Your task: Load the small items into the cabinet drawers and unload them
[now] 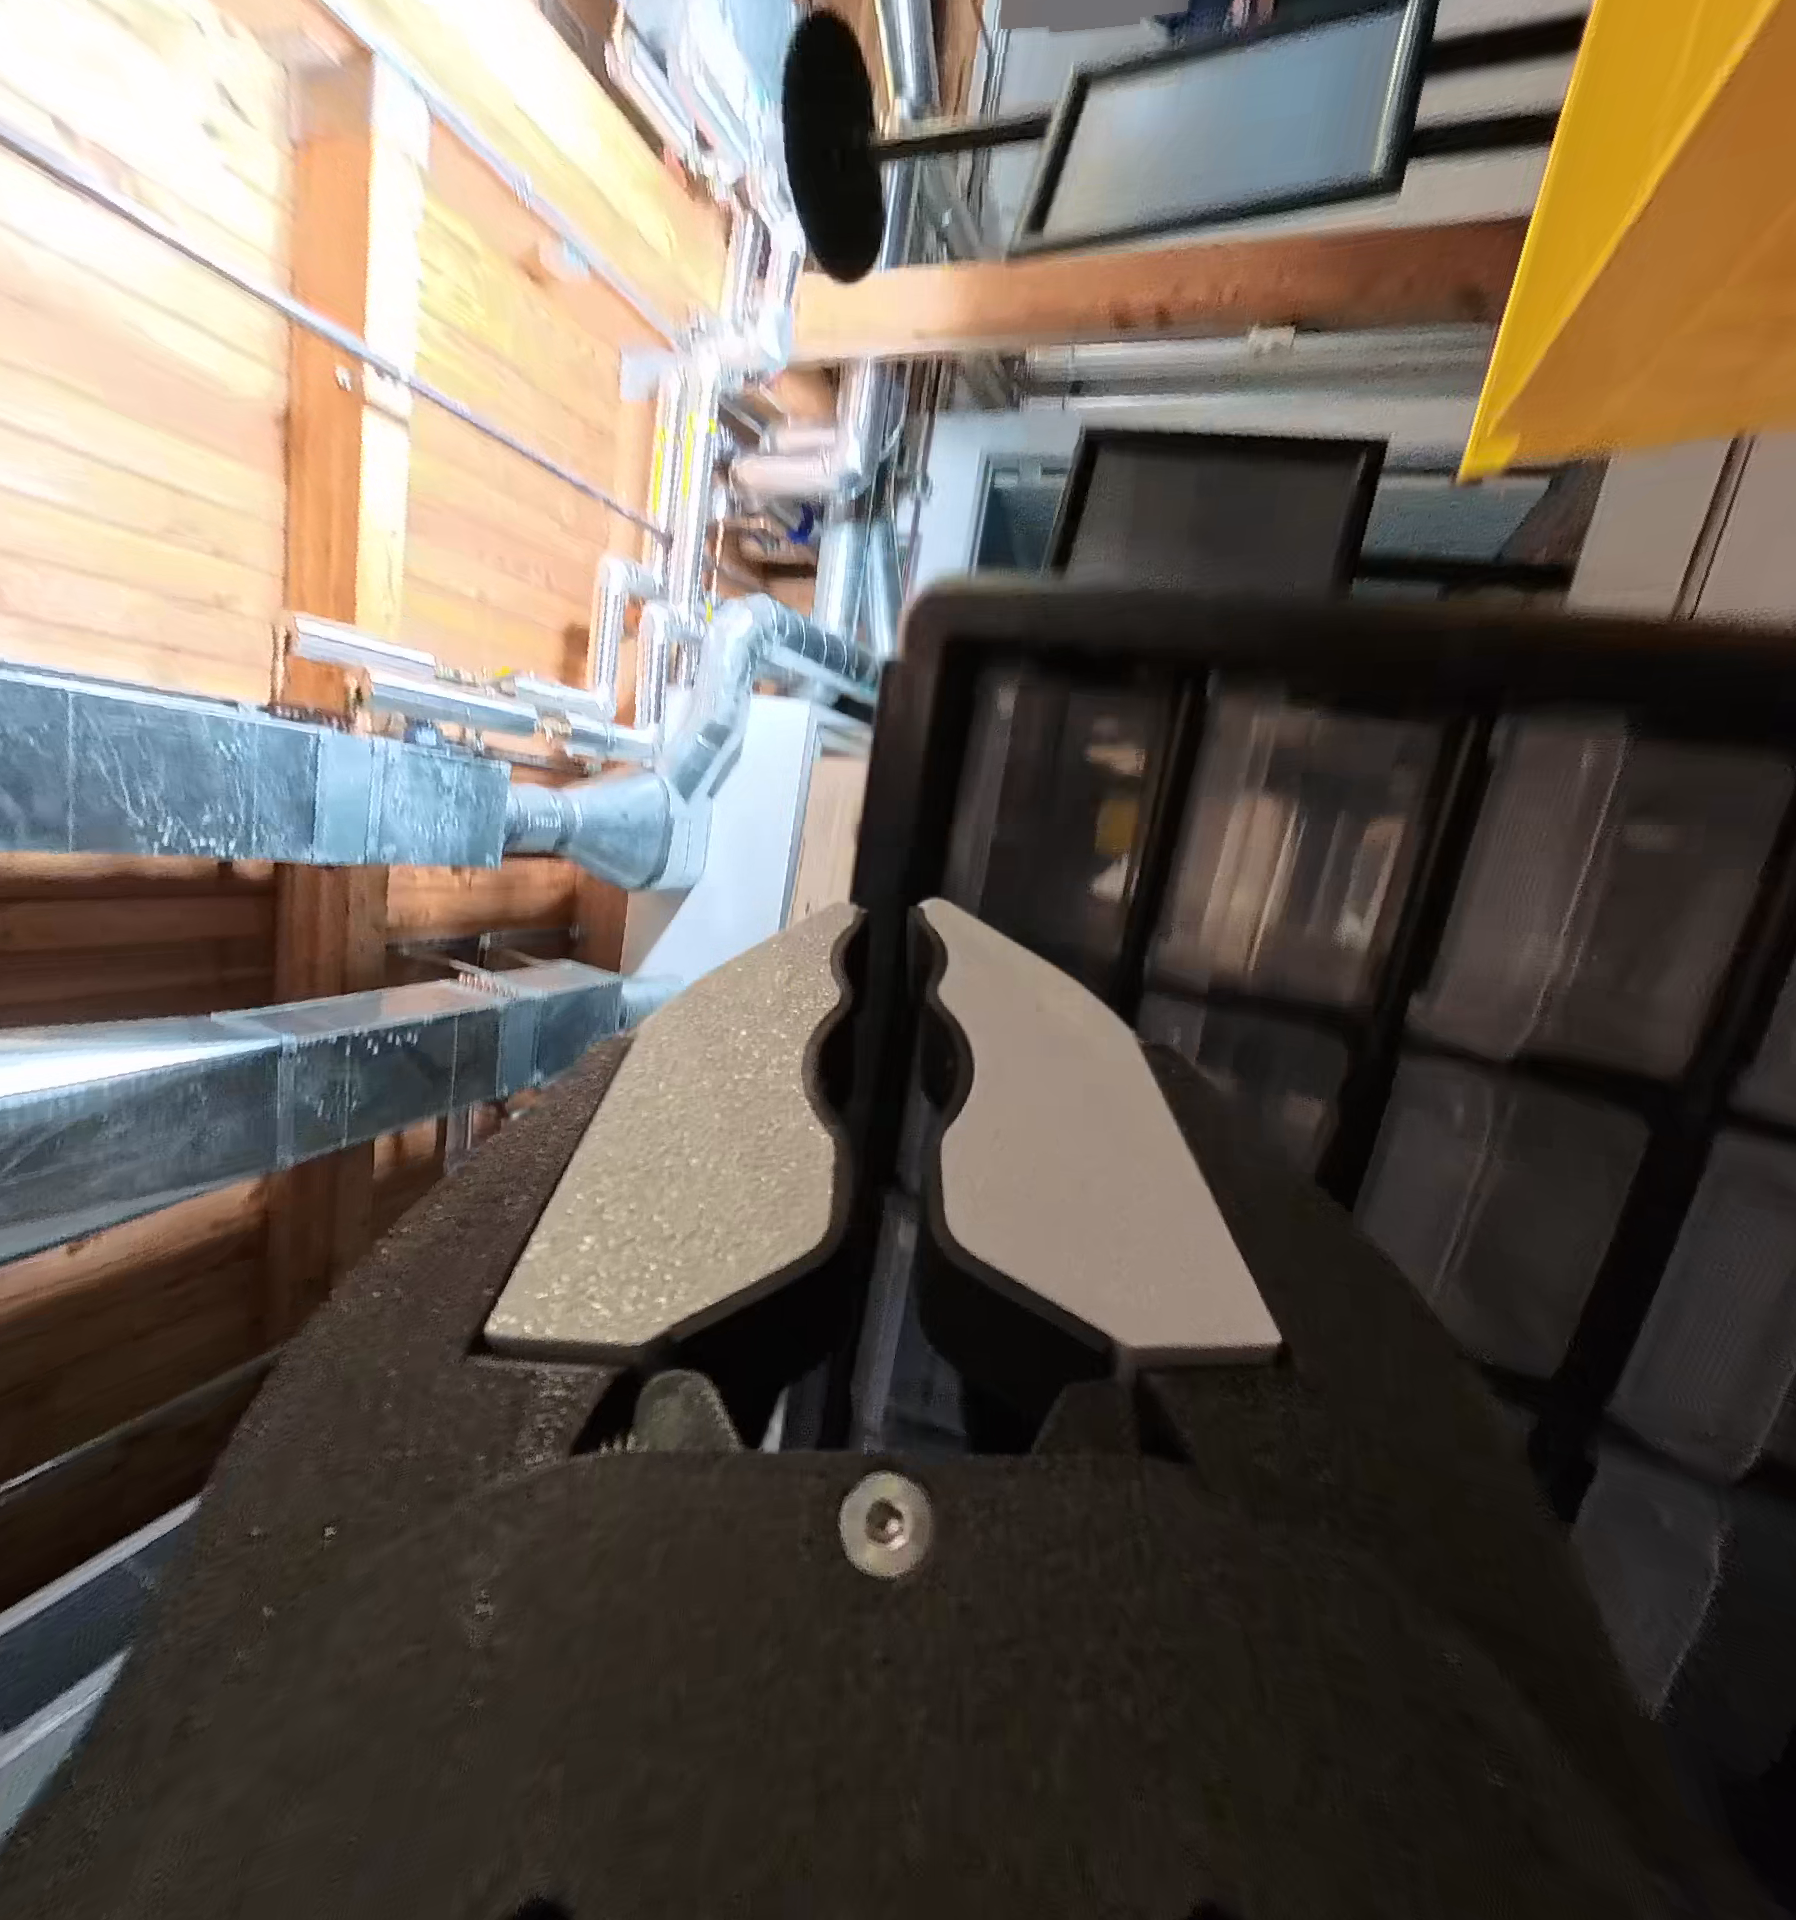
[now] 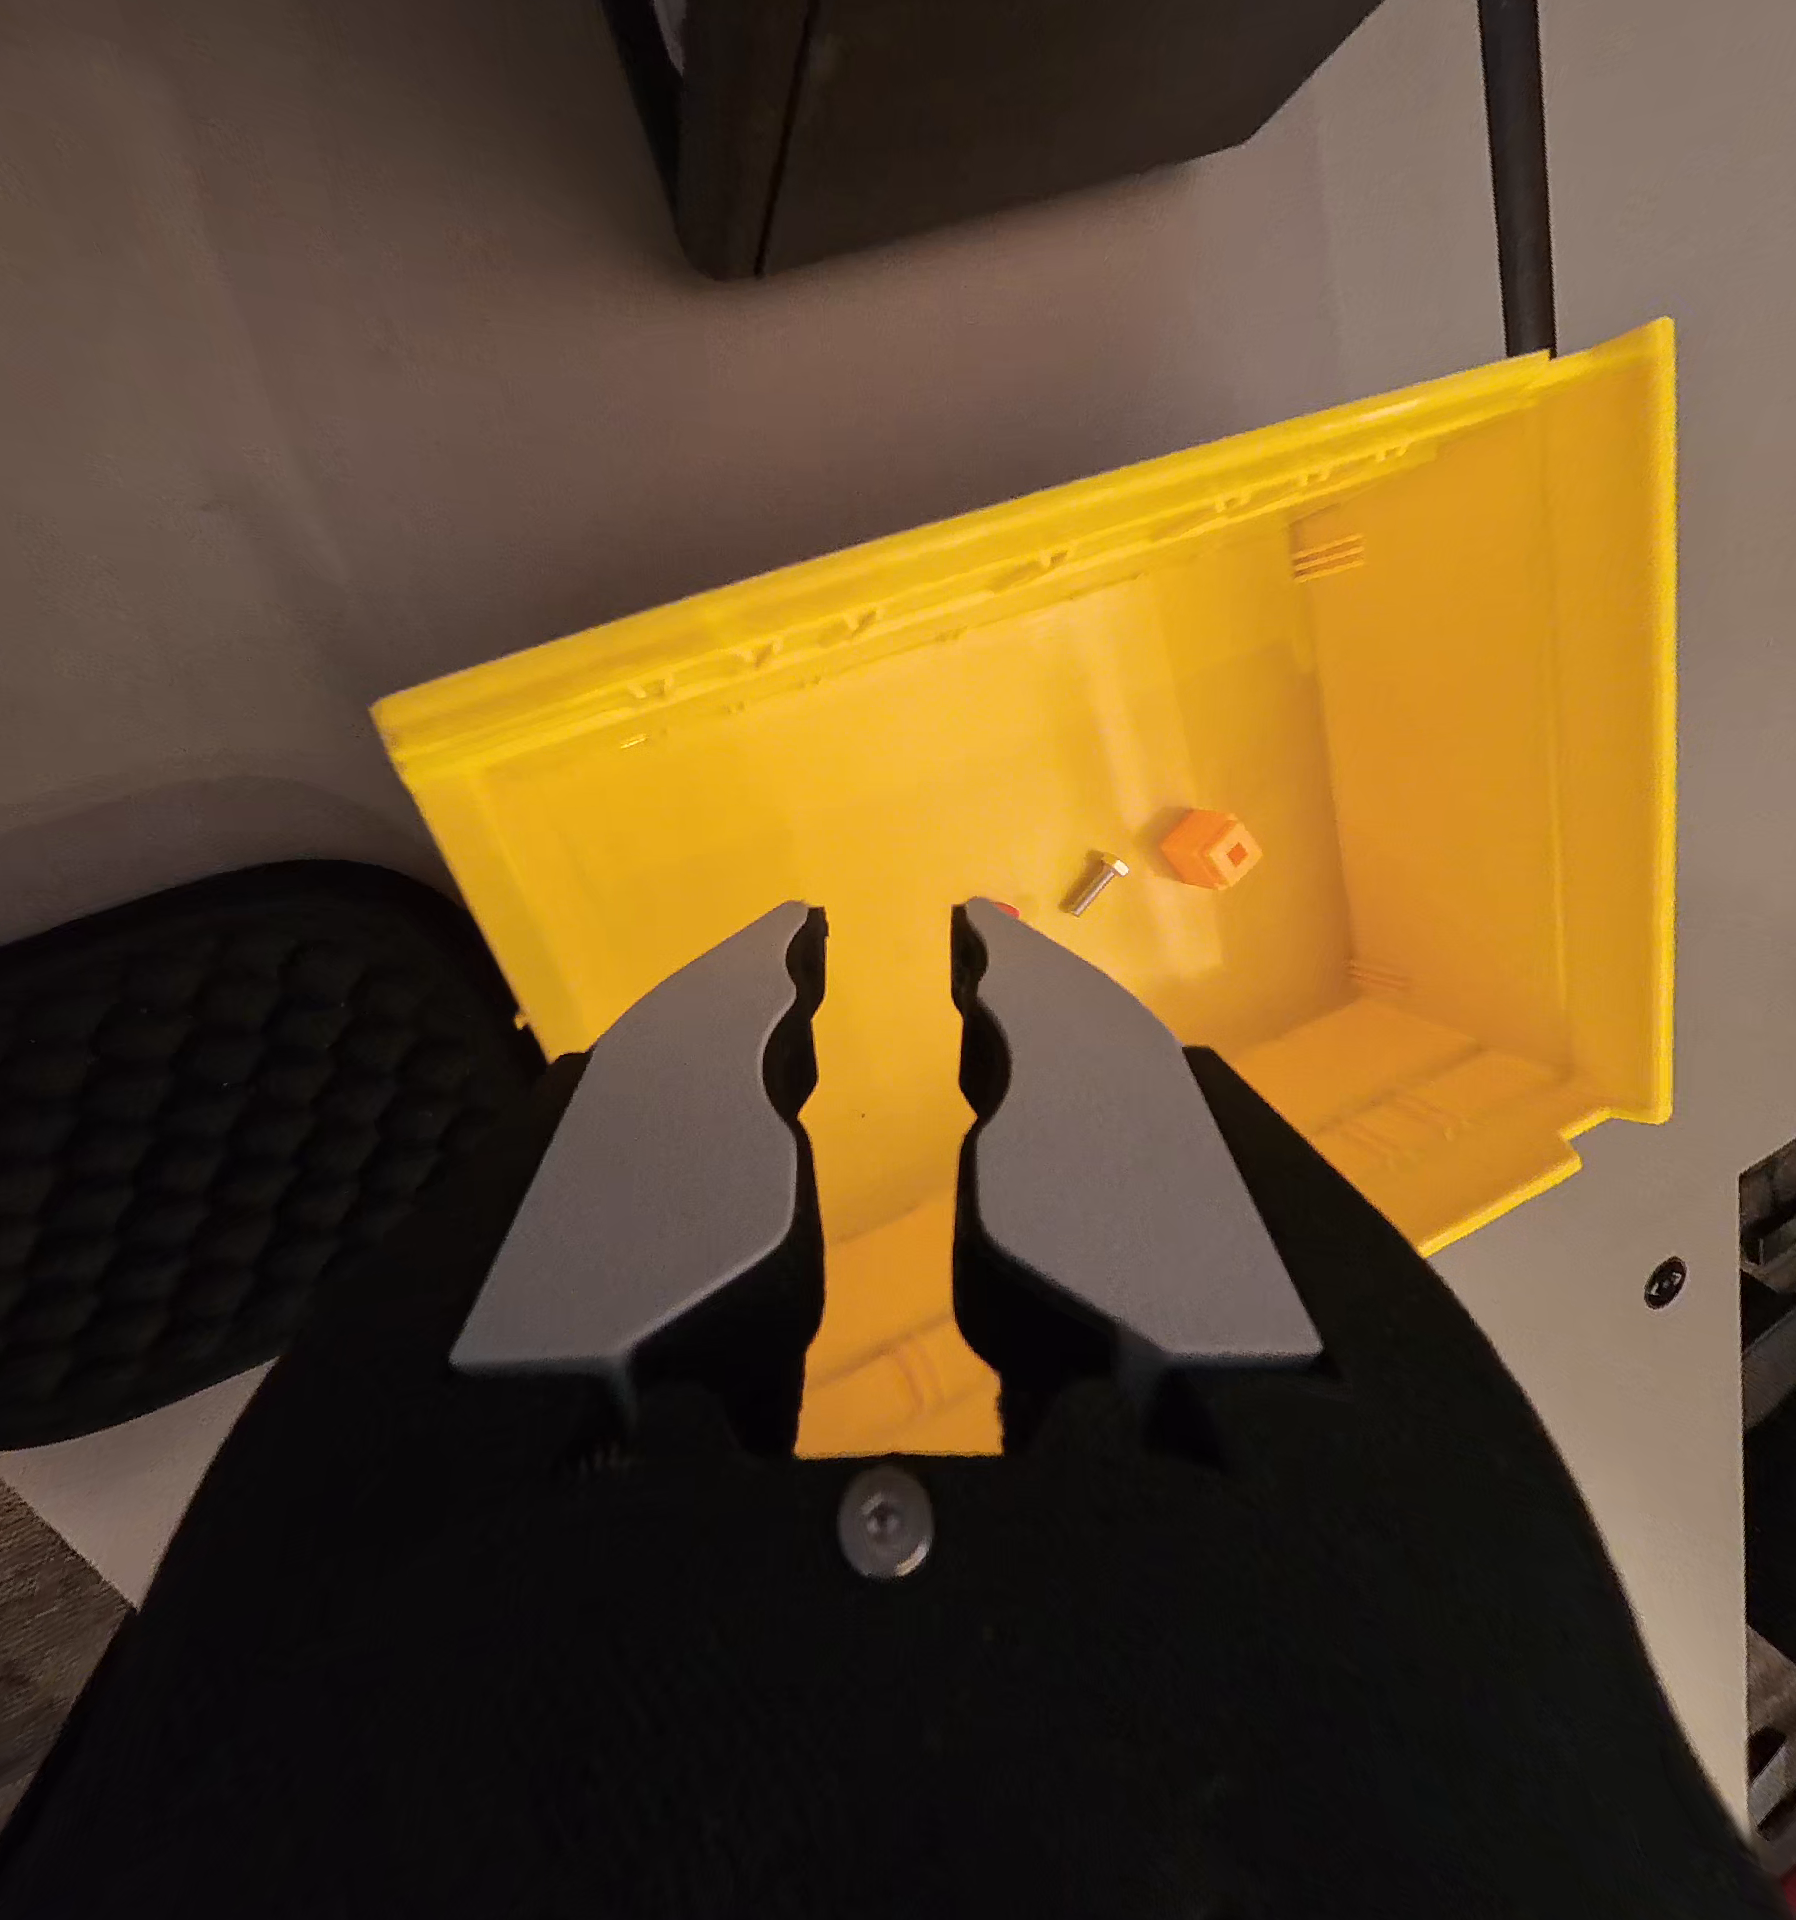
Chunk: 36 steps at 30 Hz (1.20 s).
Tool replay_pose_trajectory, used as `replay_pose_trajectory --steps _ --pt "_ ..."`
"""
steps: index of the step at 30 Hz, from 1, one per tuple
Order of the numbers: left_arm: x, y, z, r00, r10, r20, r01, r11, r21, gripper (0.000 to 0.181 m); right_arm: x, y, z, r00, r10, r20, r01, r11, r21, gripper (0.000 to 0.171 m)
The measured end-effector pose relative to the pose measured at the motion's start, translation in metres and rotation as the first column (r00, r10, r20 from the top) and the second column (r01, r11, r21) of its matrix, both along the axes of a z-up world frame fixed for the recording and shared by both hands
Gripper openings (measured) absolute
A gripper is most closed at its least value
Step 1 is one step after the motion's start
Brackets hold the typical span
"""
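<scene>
In the left wrist view the black cabinet (image 1: 1039, 623) with several smoky clear drawers (image 1: 1590, 883) fills the right side. My left gripper (image 1: 886, 914) is closed to a narrow gap, and the cabinet's left frame edge runs between its fingers. In the right wrist view my right gripper (image 2: 886, 914) is open and empty, hovering over a yellow bin (image 2: 1611, 727). In the bin lie a small metal bolt (image 2: 1089, 883), an orange cube (image 2: 1211, 850) and a red bit (image 2: 1008, 912) mostly hidden behind the right fingertip.
The bin lies on a white table (image 2: 250, 416). A black meshed pad (image 2: 198, 1132) lies to its left, a black box (image 2: 925, 125) behind it and a dark pole (image 2: 1517, 177) at the back right. A yellow surface (image 1: 1704, 208) shows above the cabinet. The tips of one gripper are about 20 cm away from the tips of the other. From my right tips it is roughly 15 cm to the small metal bolt (image 2: 1089, 883); from my left, 30 cm.
</scene>
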<state>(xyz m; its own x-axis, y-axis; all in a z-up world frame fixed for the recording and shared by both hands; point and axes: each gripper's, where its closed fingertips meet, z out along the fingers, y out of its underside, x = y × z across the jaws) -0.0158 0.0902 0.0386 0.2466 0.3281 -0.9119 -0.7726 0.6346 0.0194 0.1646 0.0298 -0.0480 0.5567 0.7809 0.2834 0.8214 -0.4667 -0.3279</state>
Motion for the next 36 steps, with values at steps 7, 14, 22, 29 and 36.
replay_pose_trajectory --steps 7,14,22,29,36 --pt "0.022 0.021 -0.009 0.997 0.042 -0.067 -0.042 0.999 -0.001 0.01 -0.002 -0.006 0.004 1.0 0.005 0.009 -0.005 1.0 0.006 0.024" --pt "0.022 0.021 -0.004 0.998 0.021 -0.055 -0.02 1.0 0.017 0.004 -0.004 -0.013 0.009 1.0 0.013 0.016 -0.014 1.0 0.022 0.024" --pt "0.01 -0.01 -0.005 0.999 -0.009 -0.05 0.011 0.999 0.041 0.004 -0.045 -0.02 0.032 0.989 0.149 -0.023 -0.148 0.988 0.051 0.024" --pt "0.002 -0.038 -0.006 0.999 -0.033 -0.037 0.035 0.999 0.041 0.004 -0.13 -0.003 0.107 0.922 0.362 -0.137 -0.359 0.932 0.051 0.024" --pt "-0.004 -0.044 -0.006 0.999 -0.042 -0.03 0.043 0.998 0.035 0.004 -0.172 0.036 0.101 0.852 0.523 -0.017 -0.521 0.845 -0.122 0.022"
